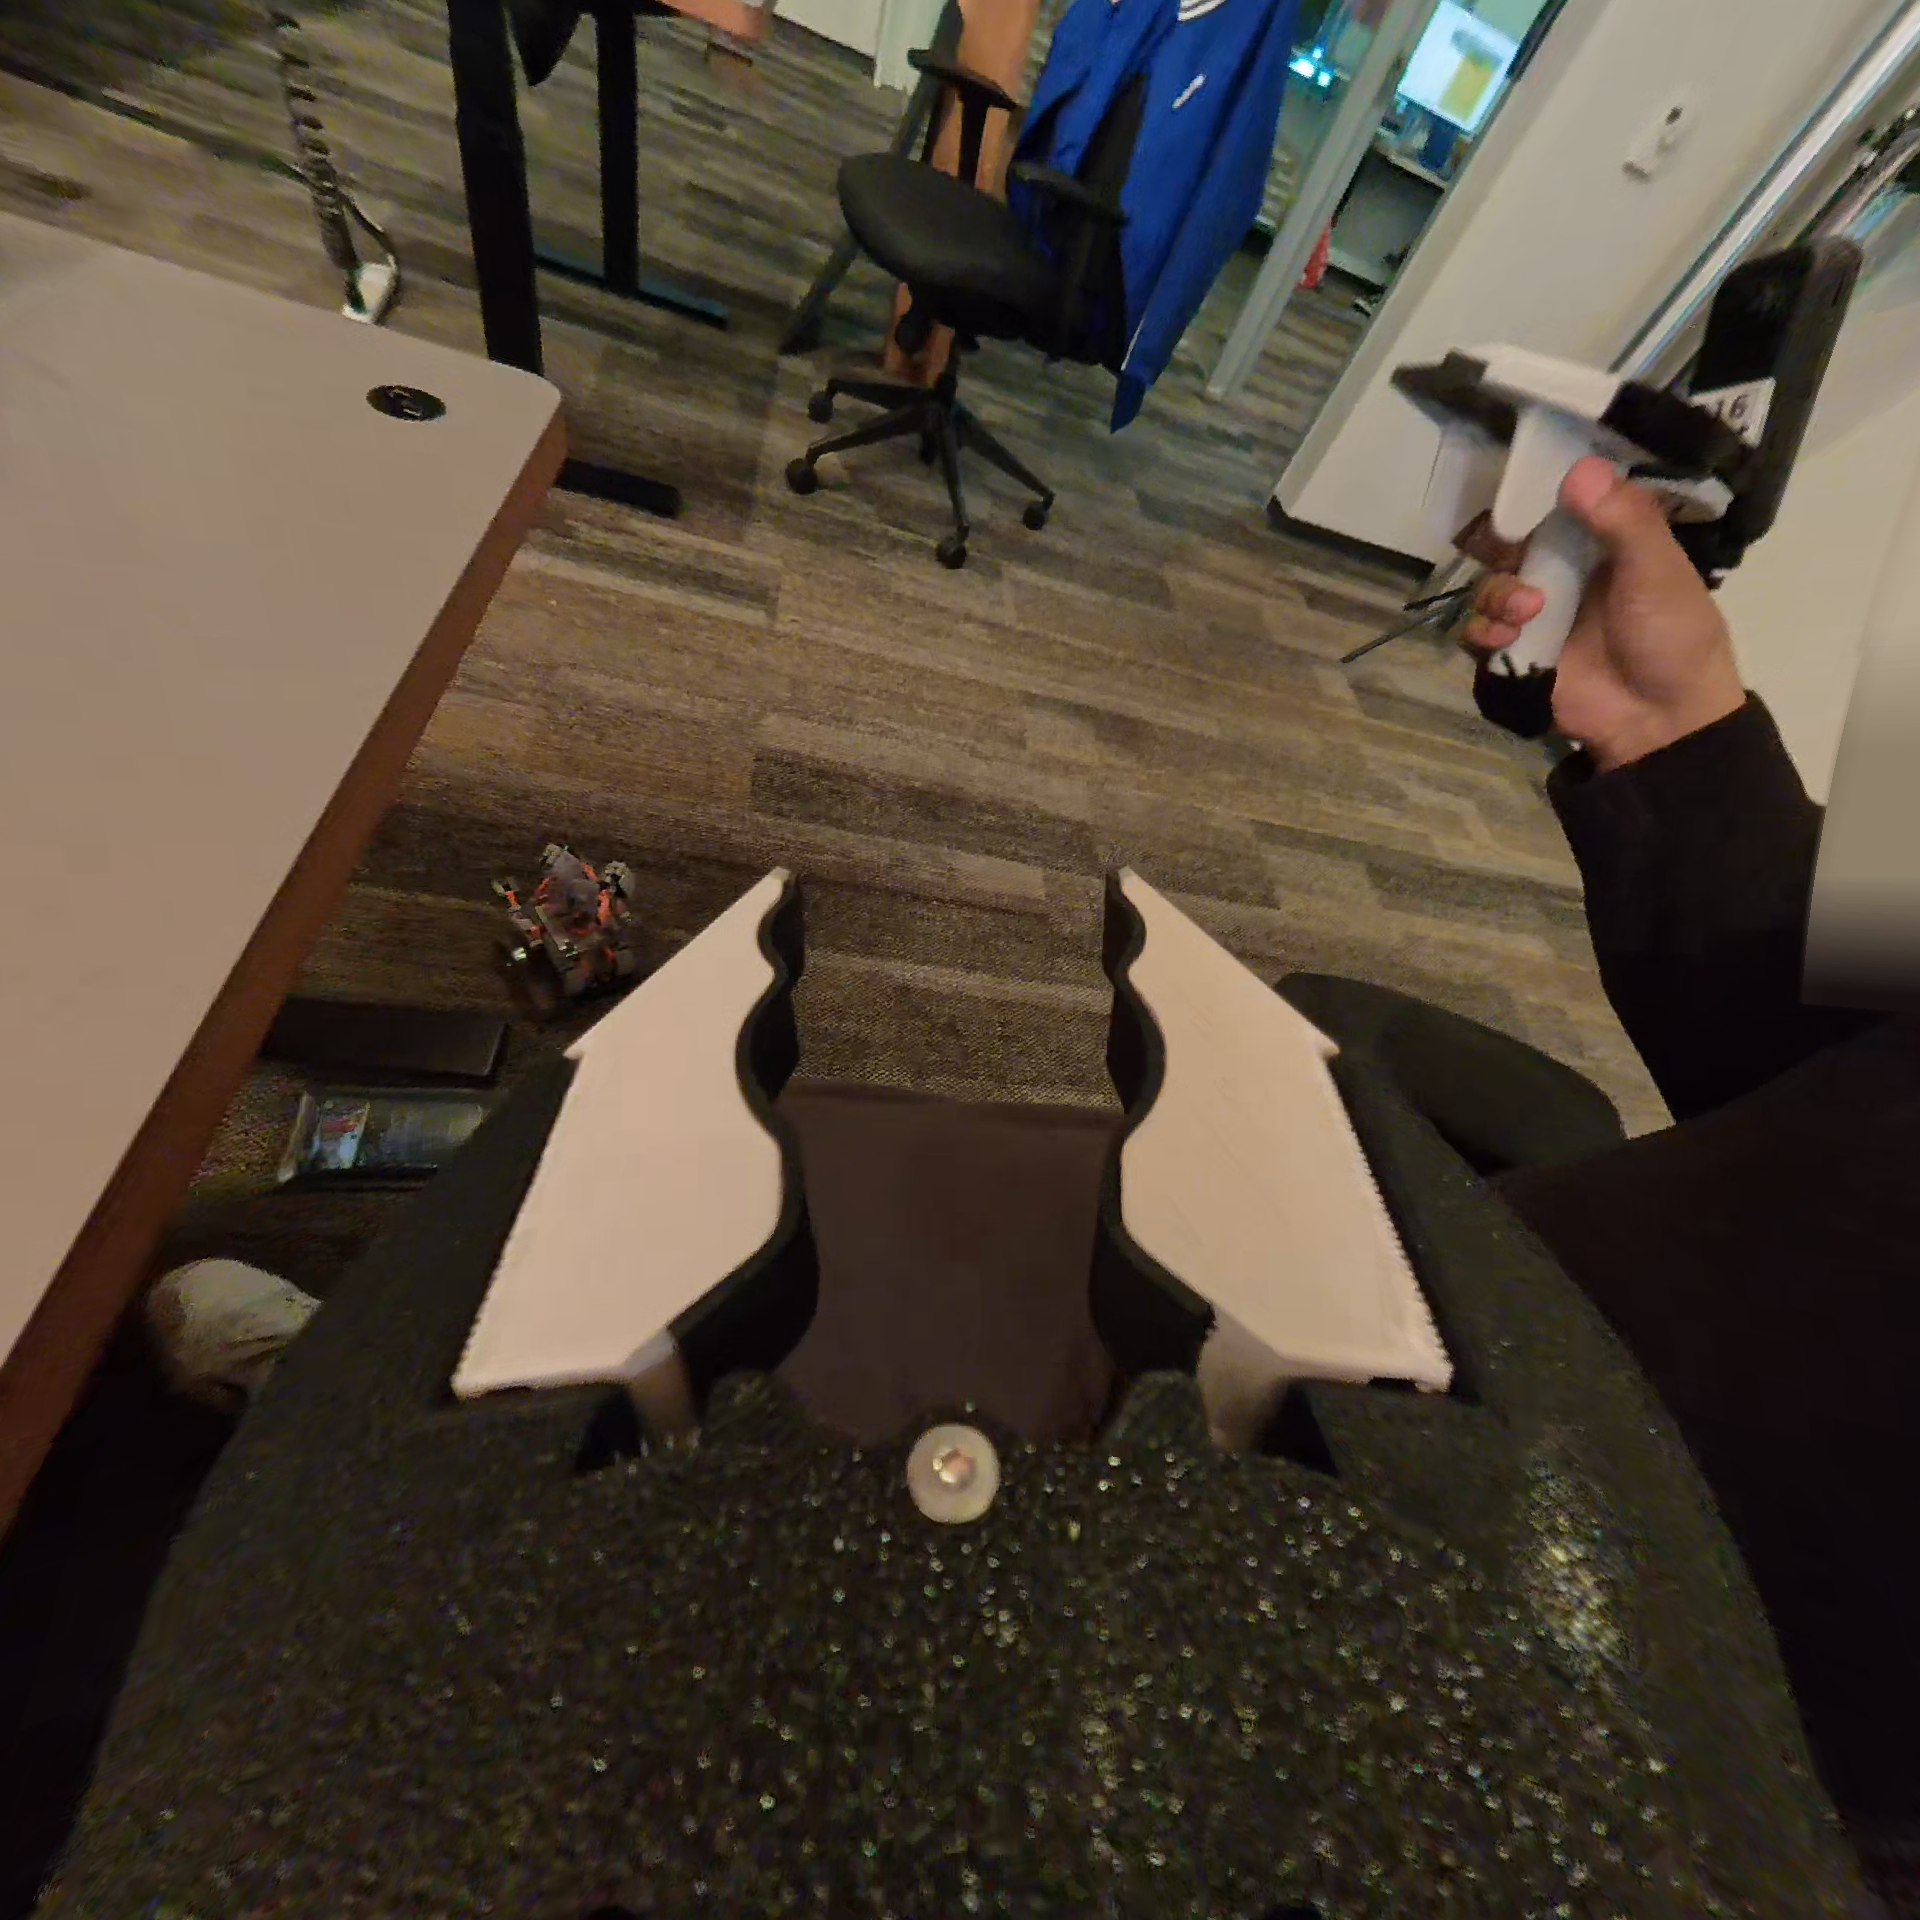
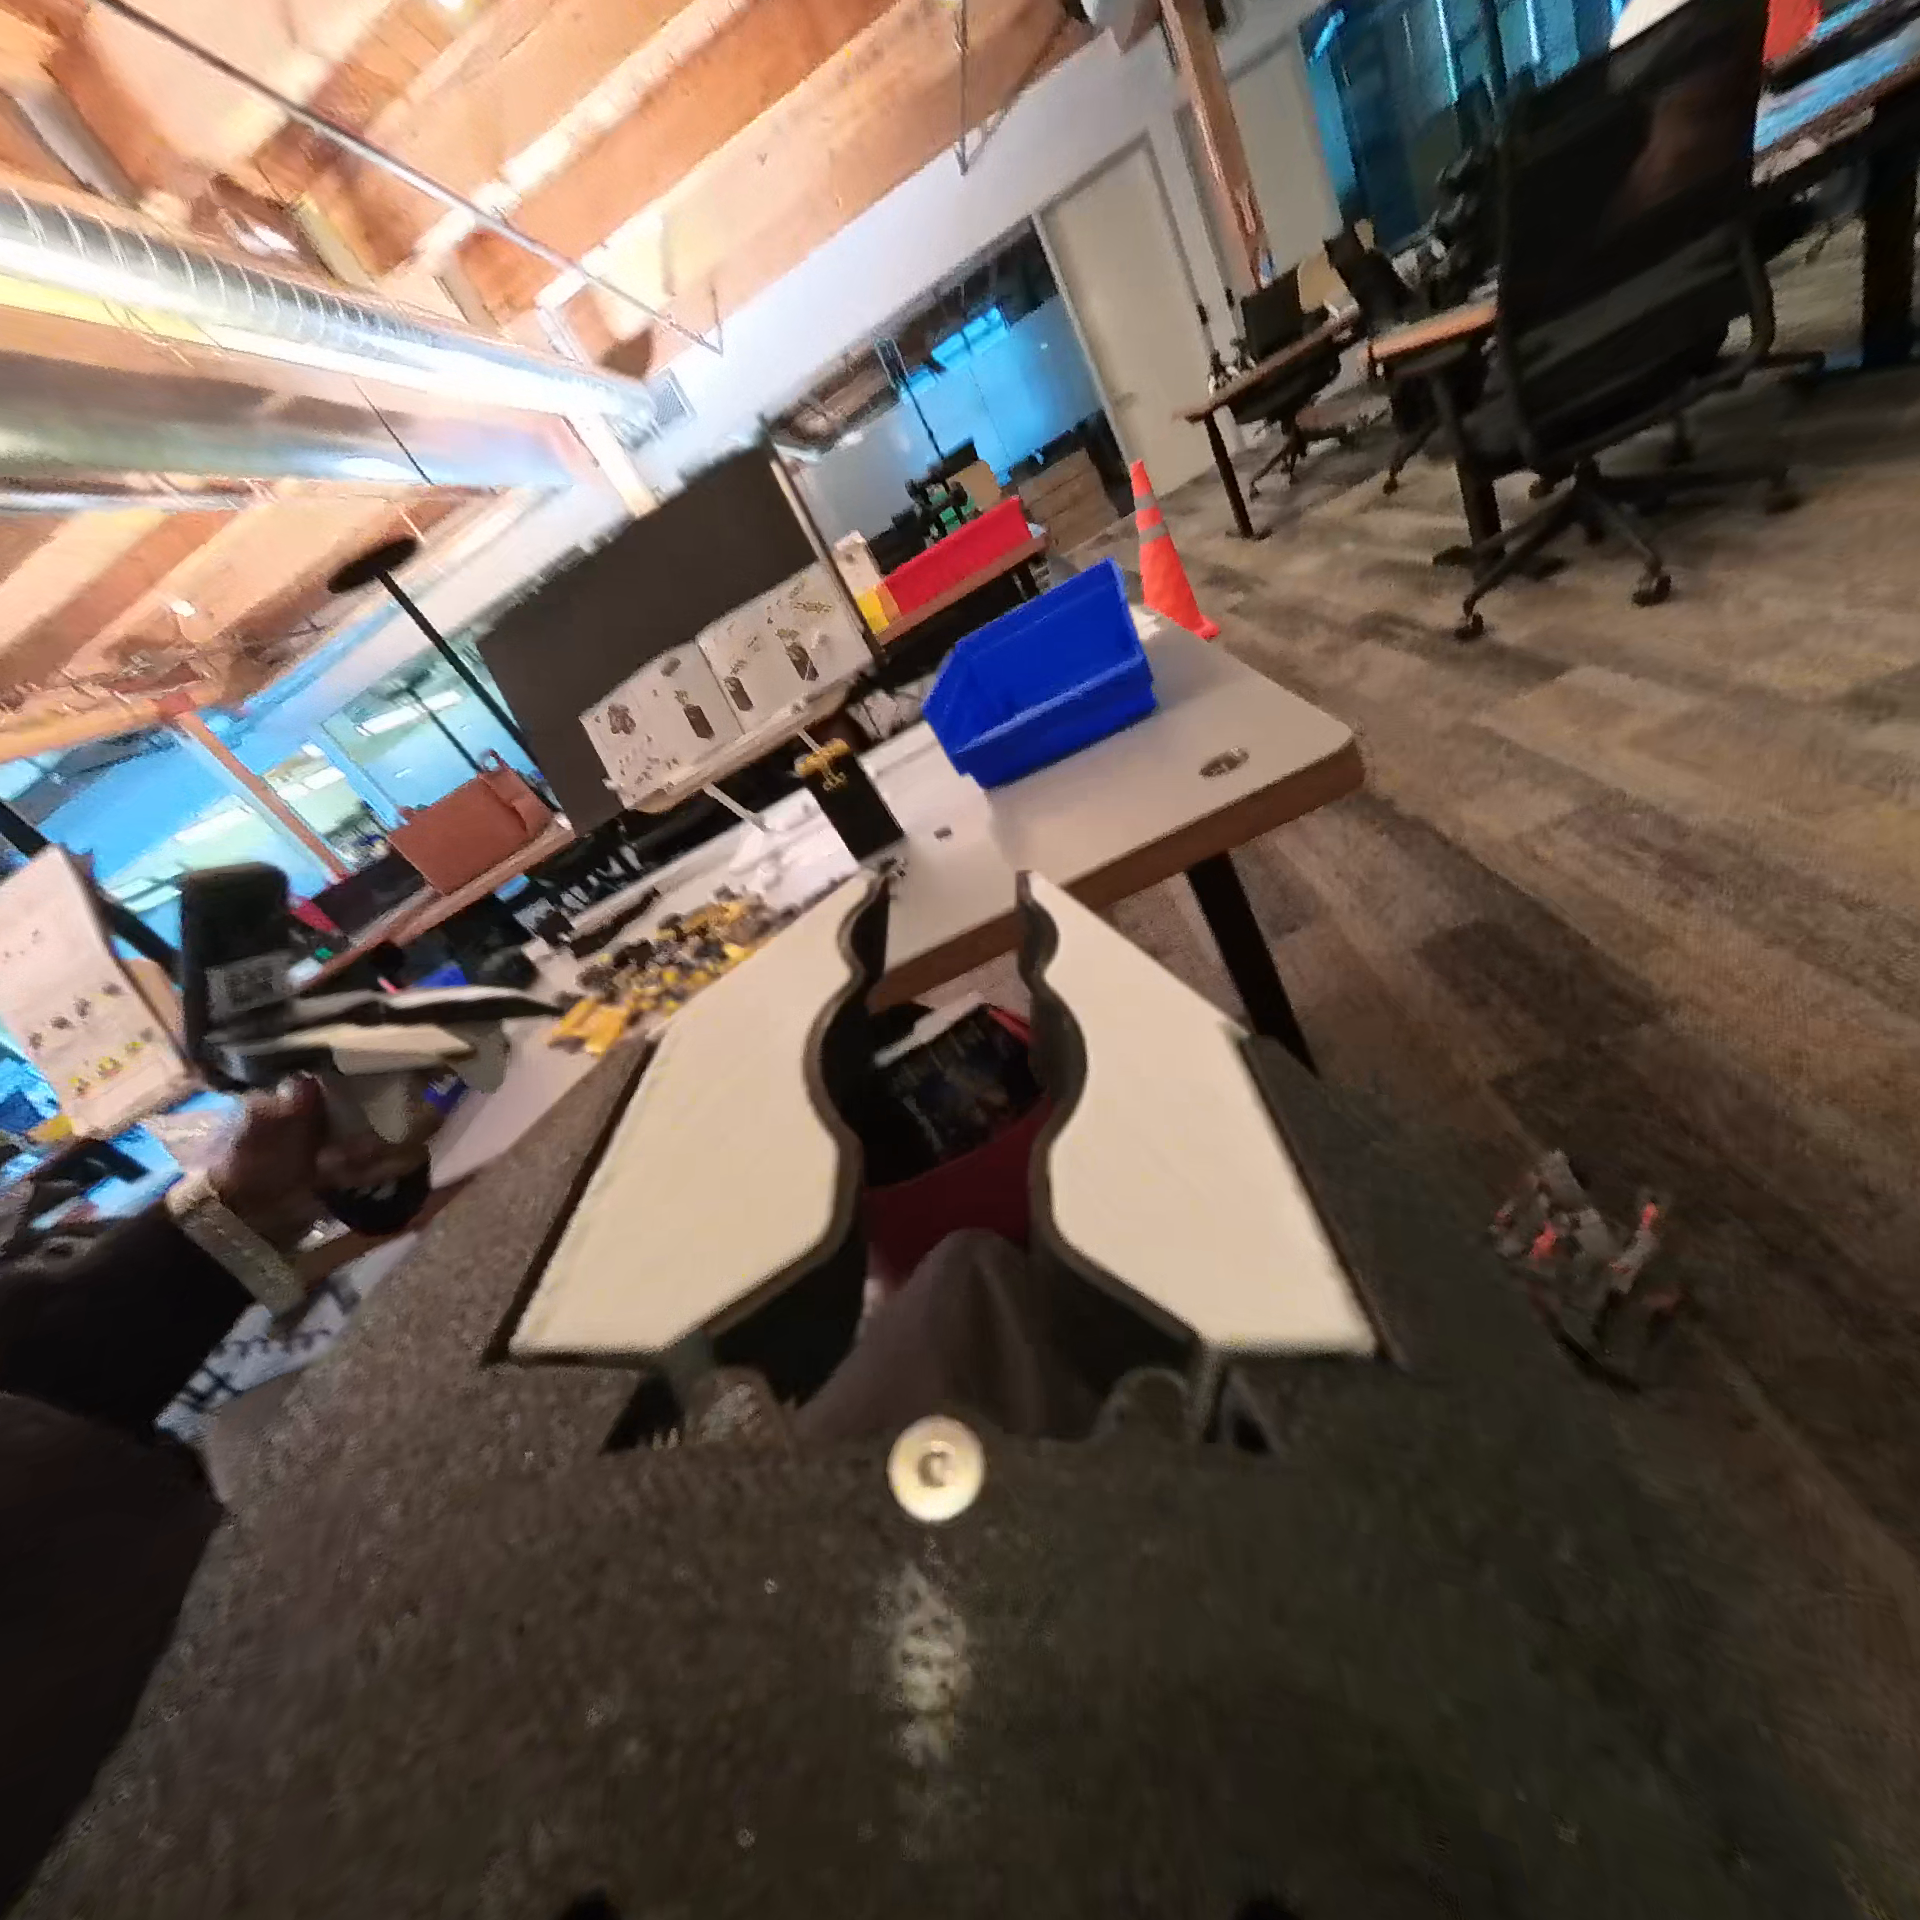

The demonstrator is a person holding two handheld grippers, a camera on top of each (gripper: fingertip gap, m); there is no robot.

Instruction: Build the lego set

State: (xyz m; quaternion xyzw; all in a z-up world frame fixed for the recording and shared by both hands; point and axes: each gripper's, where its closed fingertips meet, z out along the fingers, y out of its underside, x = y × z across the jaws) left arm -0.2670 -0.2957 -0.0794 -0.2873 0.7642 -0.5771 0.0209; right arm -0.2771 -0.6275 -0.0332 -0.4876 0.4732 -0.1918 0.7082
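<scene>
1. Above the carpet, in the left wrist view, the left gripper (image 1: 951, 894) hangs with its white fingers spread wide and nothing between them; only the person's dark-clad lap shows through the gap.
2. Its nearest thing is a small grey and orange brick model (image 1: 571, 925) lying on the carpet (image 1: 935, 675), ahead and to the left of the fingertips, apart from them. It sits beside the edge of the white desk (image 1: 156, 623), which suggests it fell or was set down off the desk.
3. Off to the right a hand (image 1: 1621, 644) grips the handle of the right gripper (image 1: 1455, 400), raised well clear of the floor. An office chair (image 1: 935, 270) with a blue jacket (image 1: 1164, 187) stands farther back.
4. Tilted steeply, the right wrist view shows that gripper's (image 2: 951, 883) fingers parted by a moderate gap and empty, pointing toward the desk (image 2: 1195, 790).
5. A blue bin (image 2: 1049, 675) stands on the desk near its corner, and yellow and black small parts (image 2: 665, 956) are scattered farther along, likely laid out within reach of a seated worker.
6. The same brick model (image 2: 1579, 1247) lies on the carpet to the right of the fingers, blurred. The other gripper (image 2: 353, 1029) is held up at left.
</scene>
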